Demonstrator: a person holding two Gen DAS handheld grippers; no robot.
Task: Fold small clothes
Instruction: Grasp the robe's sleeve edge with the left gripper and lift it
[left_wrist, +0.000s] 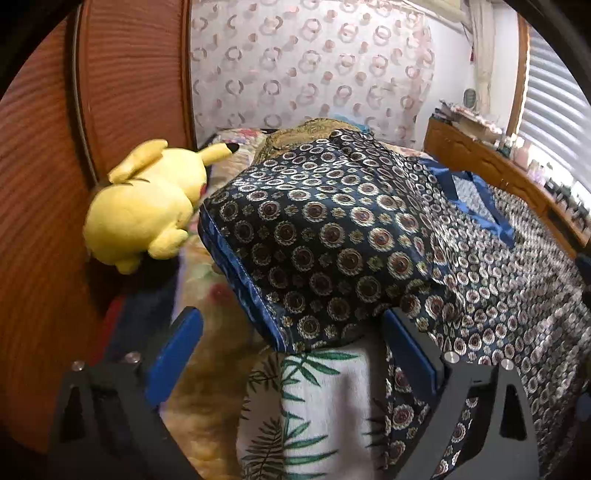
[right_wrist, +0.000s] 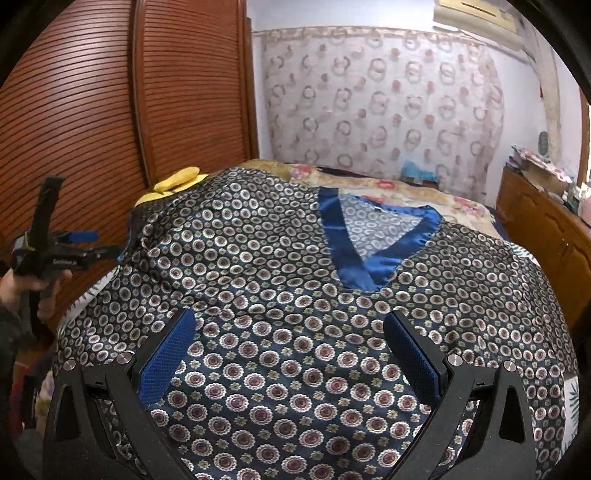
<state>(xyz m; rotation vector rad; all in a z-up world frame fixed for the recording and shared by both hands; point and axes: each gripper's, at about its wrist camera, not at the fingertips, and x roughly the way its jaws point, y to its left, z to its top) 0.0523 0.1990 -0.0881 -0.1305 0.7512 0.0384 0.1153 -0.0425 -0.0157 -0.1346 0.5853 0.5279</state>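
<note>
While the left wrist camera looked down along the bed (left_wrist: 218, 291), the left gripper (left_wrist: 291, 347) hung with its blue fingers (left_wrist: 173, 358) spread wide, nothing pinched between them. A folded sleeve of the dark patterned shirt (left_wrist: 332, 236) lay just ahead of them, over a leaf-print cloth (left_wrist: 314, 406). A yellow plush toy (left_wrist: 147, 206) rested to the left, against the wooden wardrobe (left_wrist: 48, 184).

From the right wrist camera, the shirt (right_wrist: 295, 332) lay spread flat on the bed (right_wrist: 424, 192), its blue V-neck collar (right_wrist: 351, 251) facing up. The right gripper (right_wrist: 291, 350) hovered over the shirt's lower part, its fingers (right_wrist: 166, 362) released and apart, clasping nothing. At the far left a hand (right_wrist: 33, 291) held the left gripper (right_wrist: 74, 243) beside the shirt's edge.
</note>
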